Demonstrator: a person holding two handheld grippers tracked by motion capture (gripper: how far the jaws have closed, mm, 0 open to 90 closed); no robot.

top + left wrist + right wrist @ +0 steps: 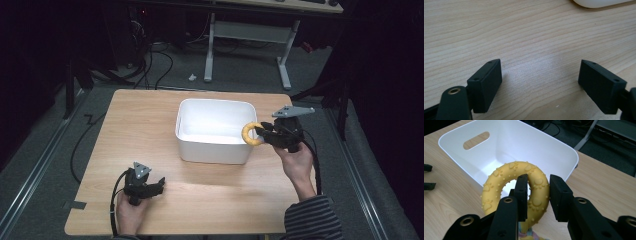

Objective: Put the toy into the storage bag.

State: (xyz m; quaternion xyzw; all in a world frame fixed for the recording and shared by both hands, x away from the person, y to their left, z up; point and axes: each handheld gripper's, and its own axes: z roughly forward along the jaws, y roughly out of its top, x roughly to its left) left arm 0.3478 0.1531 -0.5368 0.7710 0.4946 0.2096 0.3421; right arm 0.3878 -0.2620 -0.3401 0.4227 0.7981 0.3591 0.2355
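Note:
A yellow rubber ring toy [250,134] with paw-print bumps hangs in the air at the right wall of a white plastic bin [187,131]. My right gripper [263,133] is shut on the yellow ring [537,191], its jaws pinching one side of it above the white bin [564,152]. A bit of pastel rope shows below the ring. My left gripper [159,184] rests low over the table's near left part. In the left gripper view the left gripper [540,81] stands open over bare wood, nothing between its jaws.
The wooden table [130,130] holds the bin at its middle back. The bin has a slot handle [476,140] and looks empty inside. Beyond the table stand a white desk frame [247,37] and cables on a grey floor.

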